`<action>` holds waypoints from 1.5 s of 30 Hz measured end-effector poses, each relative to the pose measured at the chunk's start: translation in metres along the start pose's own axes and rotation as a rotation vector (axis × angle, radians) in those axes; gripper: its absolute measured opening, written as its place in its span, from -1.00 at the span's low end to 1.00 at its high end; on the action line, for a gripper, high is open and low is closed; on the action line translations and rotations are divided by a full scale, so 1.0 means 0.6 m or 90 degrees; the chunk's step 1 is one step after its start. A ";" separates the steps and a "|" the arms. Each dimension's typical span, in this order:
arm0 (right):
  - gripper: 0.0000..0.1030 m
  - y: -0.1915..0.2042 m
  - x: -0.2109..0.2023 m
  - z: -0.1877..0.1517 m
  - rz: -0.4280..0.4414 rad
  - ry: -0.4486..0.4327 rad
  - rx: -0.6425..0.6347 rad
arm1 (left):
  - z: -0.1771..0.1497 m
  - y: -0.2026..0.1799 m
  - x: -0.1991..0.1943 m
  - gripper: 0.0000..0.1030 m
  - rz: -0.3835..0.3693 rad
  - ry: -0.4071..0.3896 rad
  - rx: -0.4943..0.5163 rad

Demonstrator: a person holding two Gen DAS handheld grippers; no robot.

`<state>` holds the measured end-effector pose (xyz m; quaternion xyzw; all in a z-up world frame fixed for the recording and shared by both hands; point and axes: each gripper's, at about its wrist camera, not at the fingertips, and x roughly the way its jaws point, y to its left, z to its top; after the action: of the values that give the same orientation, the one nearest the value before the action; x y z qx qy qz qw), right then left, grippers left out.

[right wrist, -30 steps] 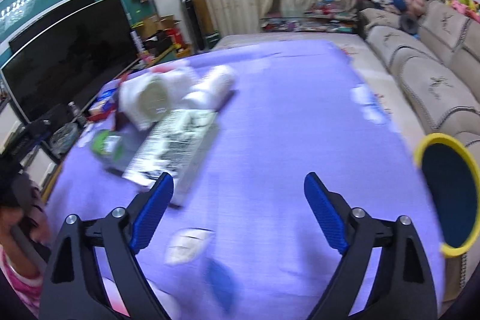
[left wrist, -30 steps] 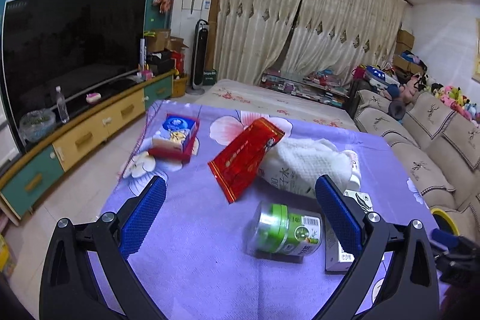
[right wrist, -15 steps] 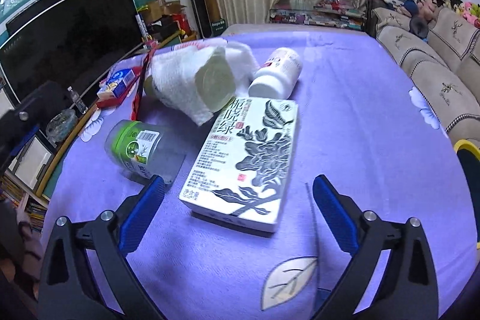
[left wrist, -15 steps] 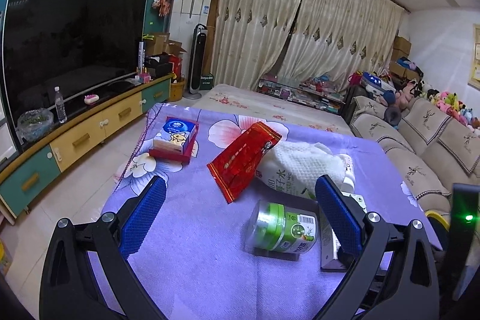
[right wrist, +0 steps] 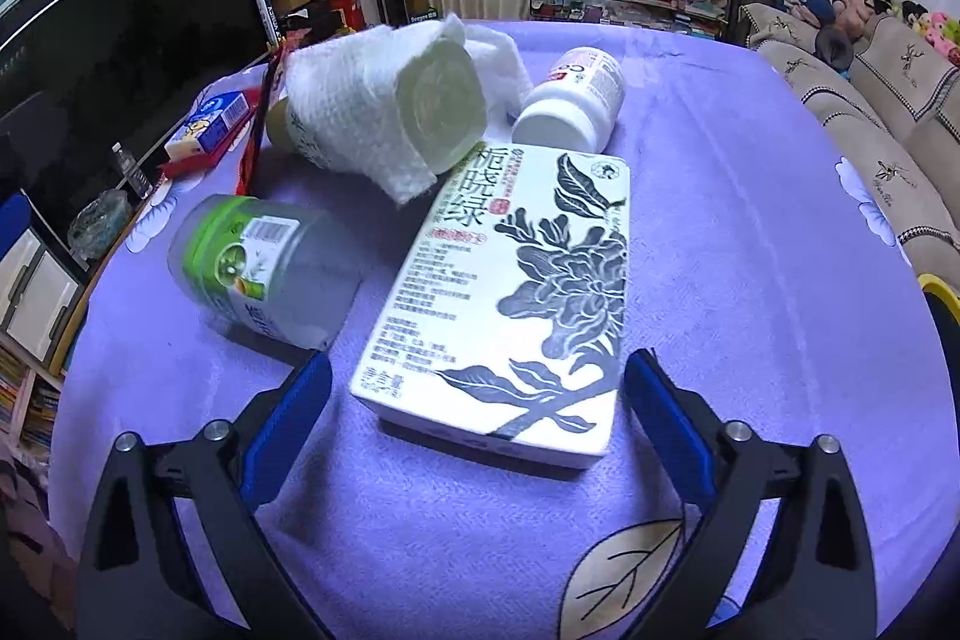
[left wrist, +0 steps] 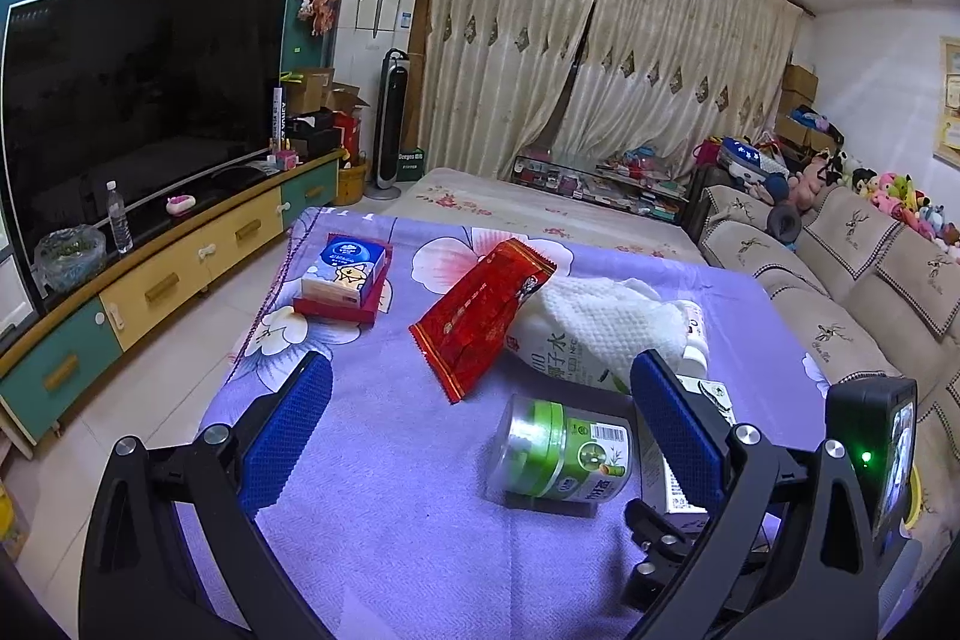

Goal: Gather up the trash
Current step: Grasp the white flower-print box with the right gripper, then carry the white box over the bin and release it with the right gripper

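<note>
Right wrist view first: my right gripper points steeply down at a flat white tea box, a glossy carton printed with a dark flower and Chinese characters. My jaws are closing, spread a little wider than the box's near end, and the blue ribbed pads do not touch it. Touching its far corner lies a white pill bottle on its side. A drink bottle lies half wrapped in a nubbly white cloth, its round base facing me and overlapping the box's far left corner. Left of the box a clear plastic jar with a green label lies on its side, just beside the carton. All rest on a soft purple floral cloth; its right half is bare up to the edge by the sofa.

From the left wrist view, my left gripper hangs wide apart above the cloth, holding nothing. A crinkly red foil packet leans on the wrapped bottle, and a blue tissue box sits on a red tray near the far left edge.
</note>
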<state>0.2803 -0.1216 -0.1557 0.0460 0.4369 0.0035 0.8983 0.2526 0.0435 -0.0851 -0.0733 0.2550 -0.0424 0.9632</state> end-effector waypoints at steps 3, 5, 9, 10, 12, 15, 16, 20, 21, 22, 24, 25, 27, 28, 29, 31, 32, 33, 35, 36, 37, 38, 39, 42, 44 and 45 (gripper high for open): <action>0.50 -0.011 -0.004 -0.001 0.006 0.001 -0.002 | -0.001 0.000 0.002 0.90 0.002 0.001 0.000; 0.49 -0.020 -0.010 -0.004 0.018 0.003 -0.007 | -0.001 0.001 0.004 0.90 0.005 0.002 0.000; 0.45 -0.049 -0.025 -0.013 0.046 0.005 -0.004 | -0.003 0.005 0.007 0.90 0.010 0.008 -0.005; 0.43 -0.059 -0.029 -0.016 0.052 0.003 -0.001 | -0.002 0.006 0.008 0.90 0.010 0.009 -0.008; 0.42 -0.085 -0.042 -0.022 0.062 -0.002 0.003 | -0.001 0.007 0.008 0.90 0.010 0.010 -0.011; 0.41 -0.125 -0.065 -0.032 0.080 -0.009 0.013 | -0.002 0.005 0.008 0.90 0.009 0.011 -0.010; 0.41 -0.138 -0.072 -0.034 0.085 -0.012 0.015 | -0.002 0.006 0.008 0.90 0.010 0.010 -0.009; 0.40 -0.185 -0.108 -0.043 0.091 -0.029 0.009 | -0.005 0.002 0.011 0.90 0.010 0.009 -0.003; 0.39 -0.194 -0.116 -0.046 0.093 -0.032 0.010 | -0.006 0.001 0.011 0.90 0.008 0.008 -0.003; 0.39 -0.205 -0.124 -0.047 0.096 -0.035 0.013 | -0.006 0.001 0.011 0.90 0.007 0.008 -0.003; 0.39 -0.228 -0.143 -0.053 0.106 -0.042 0.027 | -0.007 -0.001 0.014 0.90 0.004 0.010 0.001; 0.38 -0.239 -0.151 -0.054 0.104 -0.046 0.033 | -0.007 -0.001 0.016 0.90 0.004 0.011 0.002; 0.38 -0.258 -0.164 -0.055 0.104 -0.053 0.047 | -0.010 -0.003 0.019 0.90 0.002 0.015 0.005; 0.38 -0.267 -0.169 -0.055 0.106 -0.055 0.055 | -0.010 -0.002 0.021 0.90 0.002 0.016 0.007; 0.38 -0.281 -0.175 -0.057 0.108 -0.056 0.064 | -0.011 -0.004 0.022 0.90 0.003 0.017 0.010; 0.38 -0.297 -0.179 -0.055 0.107 -0.059 0.075 | -0.012 -0.007 0.024 0.90 0.004 0.017 0.015; 0.38 -0.307 -0.184 -0.056 0.106 -0.061 0.081 | -0.013 -0.008 0.025 0.90 0.004 0.017 0.017; 0.38 -0.311 -0.188 -0.056 0.107 -0.064 0.085 | -0.013 -0.008 0.026 0.90 0.003 0.016 0.019; 0.37 -0.326 -0.200 -0.056 0.111 -0.072 0.096 | -0.014 -0.011 0.027 0.90 0.003 0.015 0.022; 0.37 -0.326 -0.202 -0.055 0.111 -0.076 0.098 | -0.015 -0.012 0.028 0.90 0.002 0.016 0.023; 0.37 -0.332 -0.207 -0.054 0.111 -0.081 0.102 | -0.015 -0.012 0.029 0.90 0.002 0.017 0.024; 0.37 -0.338 -0.214 -0.053 0.111 -0.087 0.105 | -0.015 -0.013 0.029 0.90 0.002 0.018 0.025; 0.37 -0.343 -0.219 -0.052 0.109 -0.092 0.108 | -0.016 -0.013 0.030 0.90 0.003 0.019 0.026; 0.37 -0.362 -0.235 -0.048 0.106 -0.105 0.121 | -0.017 -0.014 0.032 0.90 0.002 0.021 0.029; 0.36 -0.372 -0.244 -0.044 0.098 -0.115 0.130 | -0.017 -0.015 0.032 0.90 0.002 0.022 0.030; 0.36 -0.377 -0.248 -0.043 0.096 -0.119 0.133 | -0.018 -0.016 0.033 0.90 0.001 0.022 0.031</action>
<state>0.1601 -0.3520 -0.0741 0.1722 0.3448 0.0208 0.9225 0.2638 0.0307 -0.1022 -0.0492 0.2707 -0.0490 0.9602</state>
